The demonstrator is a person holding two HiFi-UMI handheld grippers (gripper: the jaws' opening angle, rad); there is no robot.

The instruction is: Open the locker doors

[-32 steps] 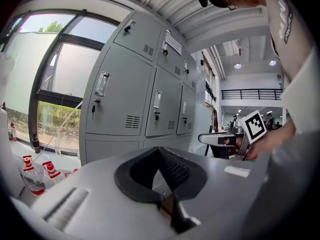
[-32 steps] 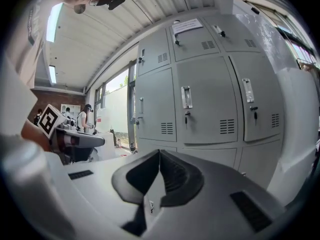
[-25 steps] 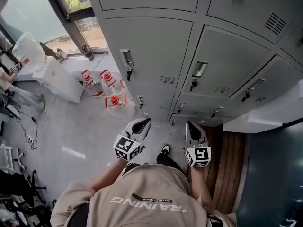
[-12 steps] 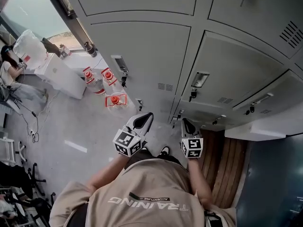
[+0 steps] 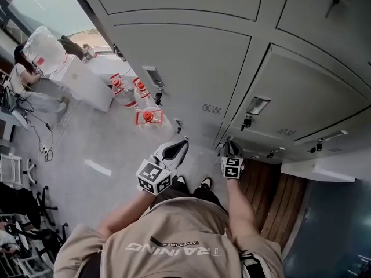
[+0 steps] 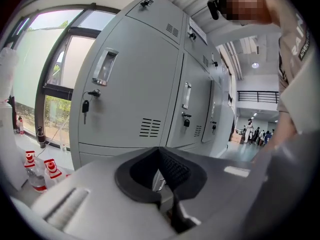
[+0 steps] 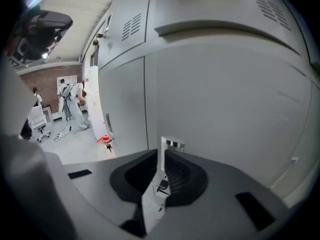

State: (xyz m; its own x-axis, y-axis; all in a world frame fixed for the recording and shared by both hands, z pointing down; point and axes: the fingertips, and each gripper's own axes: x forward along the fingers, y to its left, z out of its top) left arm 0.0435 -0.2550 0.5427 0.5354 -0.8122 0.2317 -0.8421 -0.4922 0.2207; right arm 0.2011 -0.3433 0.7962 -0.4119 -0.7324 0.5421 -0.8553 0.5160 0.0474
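Left gripper [image 5: 182,142] and right gripper [image 5: 231,146], jaws together on nothing, sit low, the right just short of a latch [image 7: 172,144] on the closed locker doors [image 5: 191,62]; judged an approach, next needing parted jaws to hook that latch.

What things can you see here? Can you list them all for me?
locker doors: many, grey, across the wall ahead
keys: several, dark, hanging from door locks
water jugs: three, clear with red caps, on the floor left of the lockers
box: one, white, below the window
window: one, dark frame, far left
wooden floor strip: one, brown, at right
shirt: one, beige, bottom centre
left gripper: one, pale grey, shut, empty
right gripper: one, pale grey, shut, facing a low locker door
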